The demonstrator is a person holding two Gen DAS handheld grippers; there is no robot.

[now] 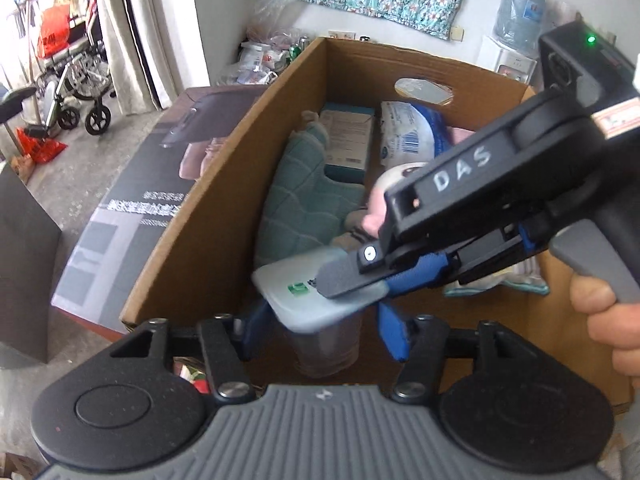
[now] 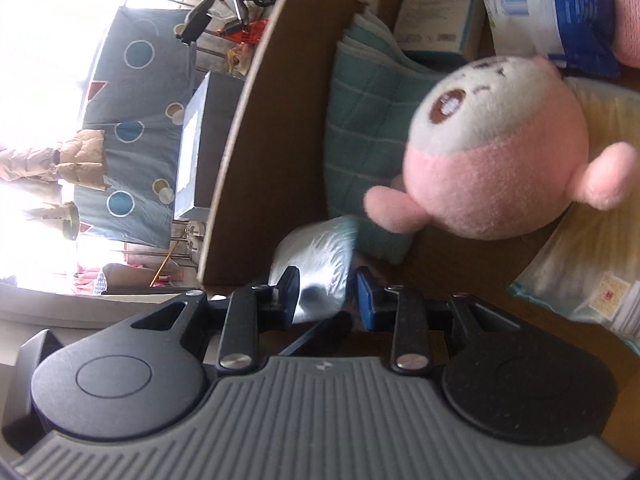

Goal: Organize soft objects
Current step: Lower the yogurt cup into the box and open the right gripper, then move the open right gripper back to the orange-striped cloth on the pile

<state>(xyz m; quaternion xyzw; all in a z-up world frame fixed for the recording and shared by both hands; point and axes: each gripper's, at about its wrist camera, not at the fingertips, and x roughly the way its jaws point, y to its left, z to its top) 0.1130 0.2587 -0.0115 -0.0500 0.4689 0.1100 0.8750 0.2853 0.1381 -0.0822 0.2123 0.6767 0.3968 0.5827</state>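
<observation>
Nearest to me in the left wrist view is my left tool (image 1: pixel 324 330), its blue fingers standing apart over the near end of the cardboard box (image 1: pixel 192 248), with nothing pressed between them; a clear plastic cup (image 1: pixel 326 346) shows blurred just beyond, though I cannot tell whether it touches either finger. Crossing in from the right, my right tool (image 1: pixel 352 280) is clenched on a flat silvery-grey pouch (image 1: pixel 292 292), gripping it by one end so the rest hangs free over the box's near left corner, which I judge is where it is meant to drop. From the right wrist view that same right tool (image 2: pixel 328 296) has the crinkled pouch (image 2: pixel 316 260) squeezed between its pads, pointing down into the box. Soft things already lie inside: a pink and white plush toy (image 2: pixel 496 152) sits on top near the middle, a teal quilted cloth (image 1: pixel 296 196) stands folded against the left wall, and a blue and white packet (image 1: pixel 412 132) and a teal carton (image 1: pixel 348 136) are packed at the far end. My guess is the pouch goes beside the cloth, in the gap at the near left. My hand (image 1: pixel 612 320) grips the right handle at the frame's right edge.
</observation>
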